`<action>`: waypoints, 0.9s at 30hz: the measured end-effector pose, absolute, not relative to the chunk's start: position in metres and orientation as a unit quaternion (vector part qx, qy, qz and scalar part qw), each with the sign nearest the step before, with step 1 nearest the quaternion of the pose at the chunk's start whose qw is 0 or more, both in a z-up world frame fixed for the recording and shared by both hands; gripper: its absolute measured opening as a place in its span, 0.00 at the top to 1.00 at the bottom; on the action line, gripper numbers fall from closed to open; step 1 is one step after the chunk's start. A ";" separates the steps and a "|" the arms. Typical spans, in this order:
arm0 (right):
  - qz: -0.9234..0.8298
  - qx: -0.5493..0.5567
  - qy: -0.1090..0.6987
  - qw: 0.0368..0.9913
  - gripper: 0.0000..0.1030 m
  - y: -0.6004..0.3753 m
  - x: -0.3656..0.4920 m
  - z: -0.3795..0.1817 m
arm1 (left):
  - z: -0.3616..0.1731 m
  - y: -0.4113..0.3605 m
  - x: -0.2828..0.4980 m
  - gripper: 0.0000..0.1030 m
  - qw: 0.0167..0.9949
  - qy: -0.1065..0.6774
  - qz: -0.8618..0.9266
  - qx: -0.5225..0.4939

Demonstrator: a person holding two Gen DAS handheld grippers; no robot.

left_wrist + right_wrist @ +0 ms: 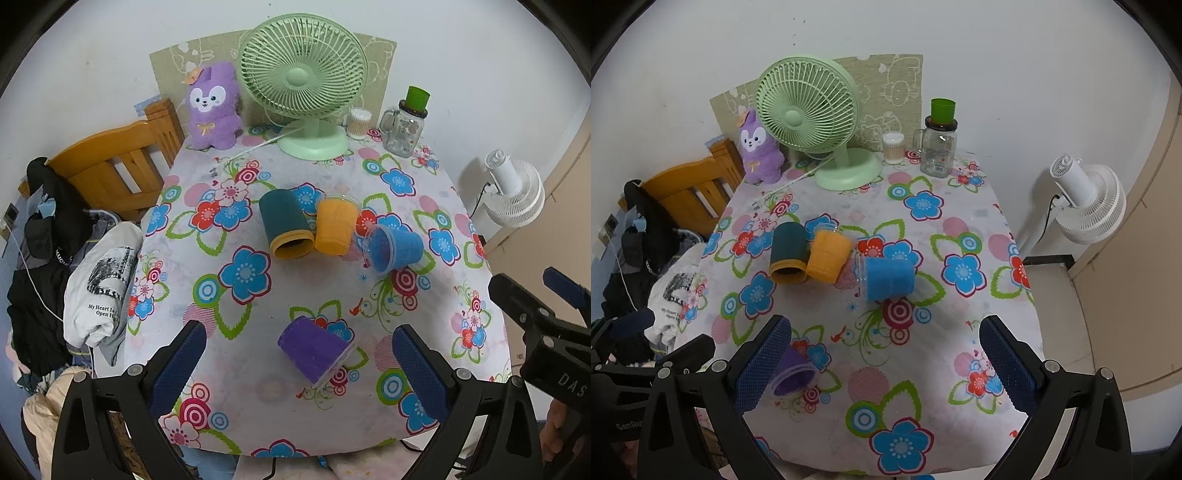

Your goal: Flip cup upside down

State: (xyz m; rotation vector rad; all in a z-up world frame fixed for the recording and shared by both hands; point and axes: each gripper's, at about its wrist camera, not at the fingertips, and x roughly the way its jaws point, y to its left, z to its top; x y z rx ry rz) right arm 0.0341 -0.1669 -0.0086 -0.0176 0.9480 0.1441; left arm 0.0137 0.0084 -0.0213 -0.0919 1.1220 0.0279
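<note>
L gripper [299, 365] wide open, empty, purple cup [314, 349] lying on side betw pads, not touched, mouth twd near-right. Table [258, 417] w/ floral cloth. Mid-table, L to R: dark green cup [285, 228] on side, touching orange cup [335, 226] on side, then blue cup [394, 246] on side, just beside. R gripper [886, 365] also wide open, empty; purple cup at its L pad. Back edge: purple plush [213, 107], green fan [303, 77], glass jar [404, 129].

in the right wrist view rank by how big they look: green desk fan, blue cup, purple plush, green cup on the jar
1. green desk fan
2. blue cup, though it lies nearer the camera
3. purple plush, close to the blue cup in look
4. green cup
</note>
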 end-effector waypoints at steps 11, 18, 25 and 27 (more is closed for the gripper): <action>0.070 0.031 0.500 0.863 0.00 -0.169 0.055 -0.047 | -0.072 0.013 0.035 0.01 0.821 0.570 -0.031 -0.008; 0.071 0.036 0.531 0.844 0.00 -0.163 0.063 -0.084 | -0.115 0.015 0.043 0.01 0.791 0.609 -0.053 0.014; 0.068 0.031 0.562 0.823 0.00 -0.151 0.067 -0.117 | -0.151 0.007 0.044 0.01 0.767 0.633 -0.096 0.043; 0.069 0.029 0.570 0.818 0.00 -0.147 0.066 -0.124 | -0.159 0.003 0.044 0.01 0.765 0.633 -0.109 0.055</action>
